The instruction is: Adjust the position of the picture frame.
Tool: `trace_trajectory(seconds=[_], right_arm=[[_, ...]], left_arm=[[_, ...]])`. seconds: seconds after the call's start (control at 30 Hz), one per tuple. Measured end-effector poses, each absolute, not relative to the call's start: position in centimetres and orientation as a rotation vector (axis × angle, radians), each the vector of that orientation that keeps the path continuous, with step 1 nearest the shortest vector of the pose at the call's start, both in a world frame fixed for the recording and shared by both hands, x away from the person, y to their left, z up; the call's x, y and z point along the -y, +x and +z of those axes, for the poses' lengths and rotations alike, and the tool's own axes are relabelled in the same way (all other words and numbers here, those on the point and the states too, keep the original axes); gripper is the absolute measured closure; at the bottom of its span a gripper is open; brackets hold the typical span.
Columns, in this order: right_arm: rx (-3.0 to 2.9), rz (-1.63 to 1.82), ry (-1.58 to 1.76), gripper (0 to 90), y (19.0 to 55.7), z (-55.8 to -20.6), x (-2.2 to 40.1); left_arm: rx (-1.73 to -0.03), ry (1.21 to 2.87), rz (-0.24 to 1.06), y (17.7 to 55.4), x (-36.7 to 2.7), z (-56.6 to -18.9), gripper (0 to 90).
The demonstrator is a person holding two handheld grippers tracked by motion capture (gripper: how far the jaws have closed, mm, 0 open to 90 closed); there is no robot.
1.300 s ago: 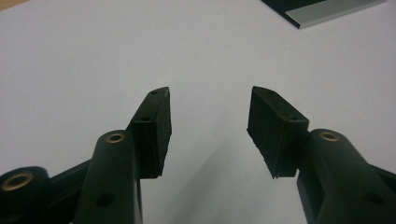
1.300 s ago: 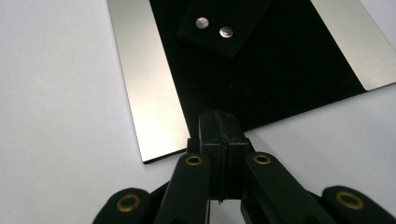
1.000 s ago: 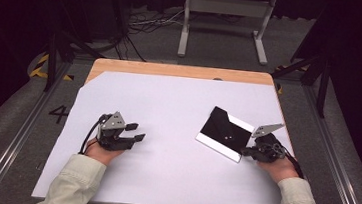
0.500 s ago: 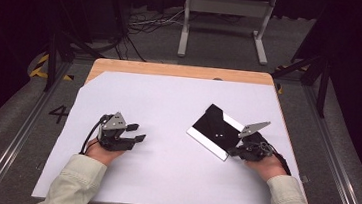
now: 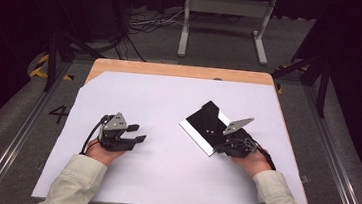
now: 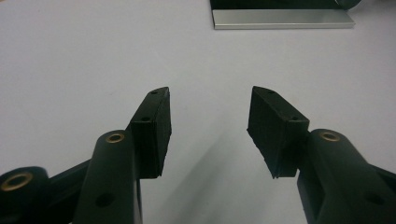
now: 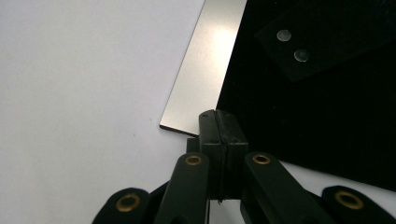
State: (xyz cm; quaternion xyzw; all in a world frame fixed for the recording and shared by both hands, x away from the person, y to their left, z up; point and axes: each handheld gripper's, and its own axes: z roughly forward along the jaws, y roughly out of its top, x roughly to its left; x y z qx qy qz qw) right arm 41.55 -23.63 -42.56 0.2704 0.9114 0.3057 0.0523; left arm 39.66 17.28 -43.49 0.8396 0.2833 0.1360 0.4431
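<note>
A white sheet covers a wooden table, with a metal stand and cables on the floor beyond.

One readable mark: a dark numeral 4 painted on the grey floor, left of the table in the high view. Yellow-and-black hazard striping on the floor beyond it. No other text legible.
</note>
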Motion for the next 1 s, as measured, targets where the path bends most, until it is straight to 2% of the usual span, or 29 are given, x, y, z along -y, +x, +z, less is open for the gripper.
trace_trajectory(seconds=[0.47, 0.7, 1.0], right_arm=[[-2.750, 0.944, 0.762, 90.0, 42.0, -42.5, 22.3], [-2.619, 0.998, 0.862, 90.0, 43.2, -40.7, 25.2], [-2.539, 0.941, 1.001, 90.0, 45.7, -40.5, 27.8]], left_arm=[[-0.711, 2.078, 0.334, 39.7, -17.4, -43.5, 49.4], [-0.726, 2.073, 0.331, 39.7, -17.7, -43.6, 49.4], [-0.723, 2.080, 0.337, 39.8, -17.6, -43.7, 49.4]])
